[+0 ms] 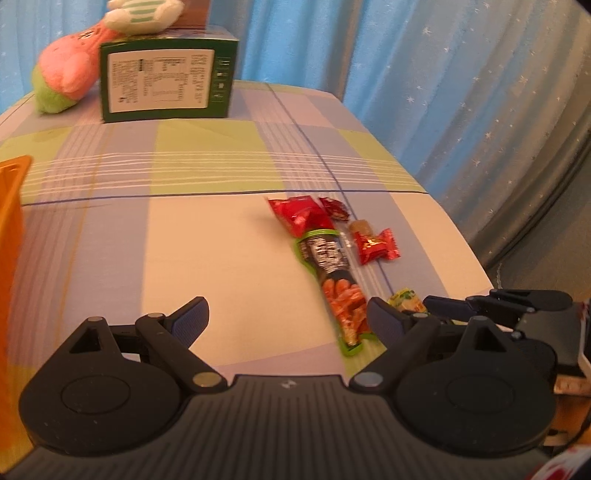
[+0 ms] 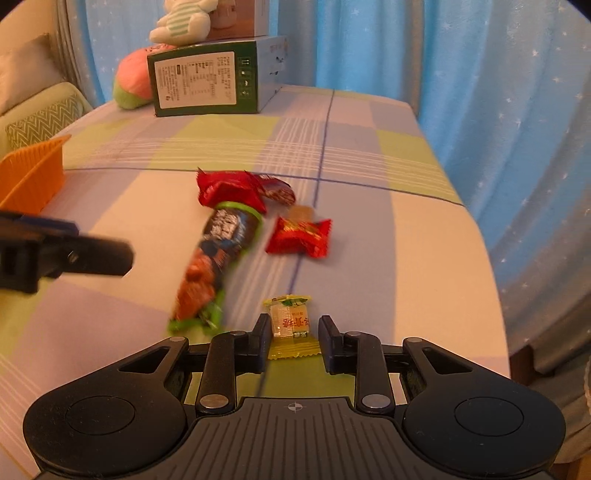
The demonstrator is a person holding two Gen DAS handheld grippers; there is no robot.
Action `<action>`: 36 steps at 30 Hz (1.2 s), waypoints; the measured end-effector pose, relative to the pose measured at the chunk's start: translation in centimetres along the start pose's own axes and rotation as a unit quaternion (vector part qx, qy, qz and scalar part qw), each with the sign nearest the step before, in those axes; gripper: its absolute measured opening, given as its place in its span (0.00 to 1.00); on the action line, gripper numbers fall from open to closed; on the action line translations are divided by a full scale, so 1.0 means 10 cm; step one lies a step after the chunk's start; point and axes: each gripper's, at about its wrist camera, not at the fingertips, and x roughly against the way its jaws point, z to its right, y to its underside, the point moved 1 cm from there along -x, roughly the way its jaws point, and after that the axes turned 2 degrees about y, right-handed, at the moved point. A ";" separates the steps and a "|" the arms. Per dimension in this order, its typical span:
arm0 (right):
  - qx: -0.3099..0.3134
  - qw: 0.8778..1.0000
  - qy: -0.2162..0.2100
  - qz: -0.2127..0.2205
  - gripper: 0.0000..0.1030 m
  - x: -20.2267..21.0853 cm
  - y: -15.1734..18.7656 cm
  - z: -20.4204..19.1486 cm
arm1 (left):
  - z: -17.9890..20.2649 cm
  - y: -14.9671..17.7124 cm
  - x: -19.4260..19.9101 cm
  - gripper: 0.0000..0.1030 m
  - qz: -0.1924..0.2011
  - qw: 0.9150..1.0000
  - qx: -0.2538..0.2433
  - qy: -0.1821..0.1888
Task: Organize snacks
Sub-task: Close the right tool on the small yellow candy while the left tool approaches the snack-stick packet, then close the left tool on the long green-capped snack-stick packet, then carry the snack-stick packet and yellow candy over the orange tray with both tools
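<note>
The yellow candy [image 2: 290, 322] is lying on the checked tablecloth [image 2: 369, 155] near the front edge of the table, and it is sitting between the fingers of the right gripper [image 2: 293, 332]; the jaws are standing narrow on either side of the wrapper, the left finger looking as if it is touching it and a sliver of gap showing on the right, so I cannot tell whether the pads are truly pressing. From the left wrist view the same candy [image 1: 406, 301] is peeking out just behind that gripper's tips. Just to the left of it the long green-edged snack packet [image 2: 218, 258] is lying lengthwise, its far end resting against a crumpled red packet [image 2: 231, 190], with a darker red wrapper [image 2: 277, 190] touching that one. A red wrapped candy [image 2: 300, 236] is lying right of the long packet, and a small amber sweet [image 2: 301, 213] is sitting just behind it. The left gripper [image 1: 288, 321] is hovering over bare cloth with its jaws spread wide and nothing between them, the near end of the long packet lying just inside its right finger. An orange basket [image 2: 33, 173] is standing at the left edge. At the far end a green carton [image 2: 203, 79] is standing with a pink and green plush toy [image 1: 66, 74] leaning beside it and a white striped plush [image 2: 183, 20] sitting on top. Blue starred curtains [image 2: 498, 92] are hanging behind.
</note>
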 end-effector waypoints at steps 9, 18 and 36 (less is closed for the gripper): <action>0.018 0.999 -0.022 0.030 0.32 -0.04 0.04 0.06 | 0.14 0.01 -0.17 0.88 -0.001 1.000 -0.020 0.009; -0.010 0.999 -0.001 0.032 0.21 0.07 0.11 0.17 | 0.28 0.00 -0.37 0.77 -0.004 0.999 -0.024 0.026; -0.076 0.997 0.009 0.029 0.21 0.33 0.20 0.30 | 0.51 0.10 -0.53 0.25 -0.012 0.993 -0.115 -0.032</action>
